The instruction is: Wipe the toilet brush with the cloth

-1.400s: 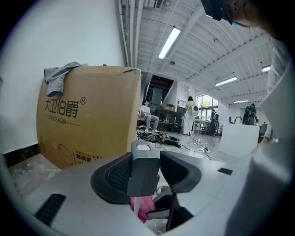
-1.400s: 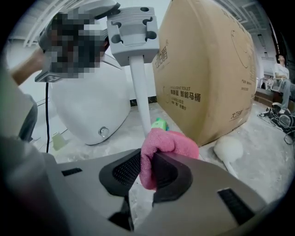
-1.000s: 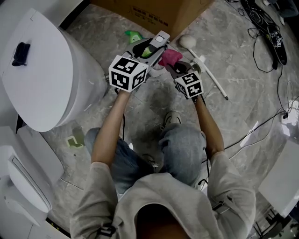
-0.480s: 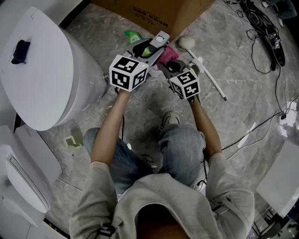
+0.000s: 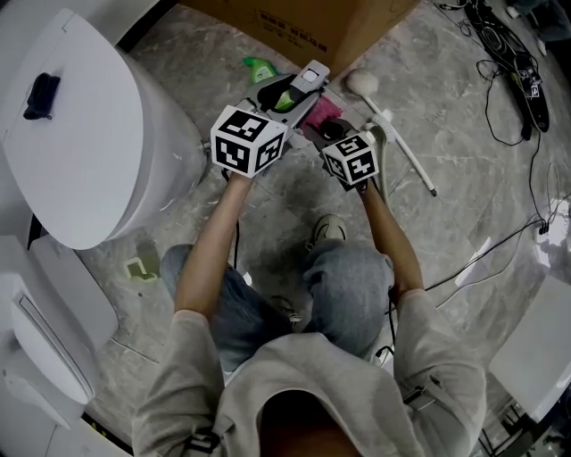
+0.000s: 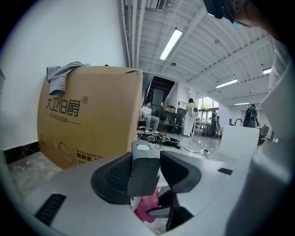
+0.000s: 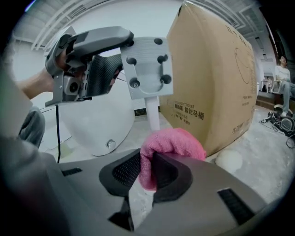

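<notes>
Head view: I'm low over the marble floor (image 5: 464,107), both arms out front, w/ the toilet (image 5: 89,134) on my left & a cardboard box (image 5: 303,22) just ahead.

My left gripper (image 6: 145,161) is clamped on the toilet brush (image 6: 144,168). The jaws stand fairly wide, one pad pressing each side of the brush's grey block-shaped top end. In the right gripper view that gripper hangs top-left, w/ the brush's white shaft dropping from it approx upright.

My right gripper (image 7: 146,161) pinches the pink cloth (image 7: 173,143). Its jaws are narrow, w/ a fold squeezed btwn the pads & the rest bunched over the tips. The cloth sits right at the shaft & hides its lower part; can't tell if it actually touches. In the left gripper view the cloth shows just under the grey block, w/ the right gripper's dark tips beside it.

In the head view the two grippers are close together near the box's edge, cloth btwn them.

On the floor to the right lies a long white stick (image 5: 410,153) w/ a round head, apart from both grippers, its head near the box. A small green thing (image 5: 259,65) lies by the box, left of the left gripper. Black cables (image 5: 508,80) trail over the floor far right. A grey garment (image 6: 62,76) is draped on the box's top corner.
</notes>
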Motion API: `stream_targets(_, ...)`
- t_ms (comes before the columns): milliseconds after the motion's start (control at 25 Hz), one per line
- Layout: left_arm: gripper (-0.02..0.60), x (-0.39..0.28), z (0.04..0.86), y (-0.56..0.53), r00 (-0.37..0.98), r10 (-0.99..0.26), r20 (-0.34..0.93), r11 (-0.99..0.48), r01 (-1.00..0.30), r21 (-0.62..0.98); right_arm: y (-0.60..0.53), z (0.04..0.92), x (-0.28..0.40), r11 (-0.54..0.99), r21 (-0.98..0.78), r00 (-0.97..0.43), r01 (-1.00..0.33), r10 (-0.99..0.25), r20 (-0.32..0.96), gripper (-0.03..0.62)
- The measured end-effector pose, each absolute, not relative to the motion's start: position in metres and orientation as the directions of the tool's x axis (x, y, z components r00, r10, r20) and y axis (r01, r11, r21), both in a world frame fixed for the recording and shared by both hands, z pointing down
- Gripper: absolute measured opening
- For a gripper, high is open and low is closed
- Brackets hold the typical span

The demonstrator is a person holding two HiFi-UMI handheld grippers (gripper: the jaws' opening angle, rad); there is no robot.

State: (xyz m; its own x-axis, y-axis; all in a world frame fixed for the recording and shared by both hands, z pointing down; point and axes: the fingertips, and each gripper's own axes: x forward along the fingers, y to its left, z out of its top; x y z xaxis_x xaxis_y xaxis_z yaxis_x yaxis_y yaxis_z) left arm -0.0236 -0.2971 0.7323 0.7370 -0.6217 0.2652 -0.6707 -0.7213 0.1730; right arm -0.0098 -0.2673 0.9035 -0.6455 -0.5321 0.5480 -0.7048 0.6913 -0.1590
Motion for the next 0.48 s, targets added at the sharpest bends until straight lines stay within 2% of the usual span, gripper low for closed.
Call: stream_targets(480,0.209,-0.022,0.733,-0.297,0.740,-0.618,0.267,-0.724,-0.668,0.174,-0.271,0.959,-0.004,0.640,-0.203,-0.595,-0.741,-0.486,0.640,0.086)
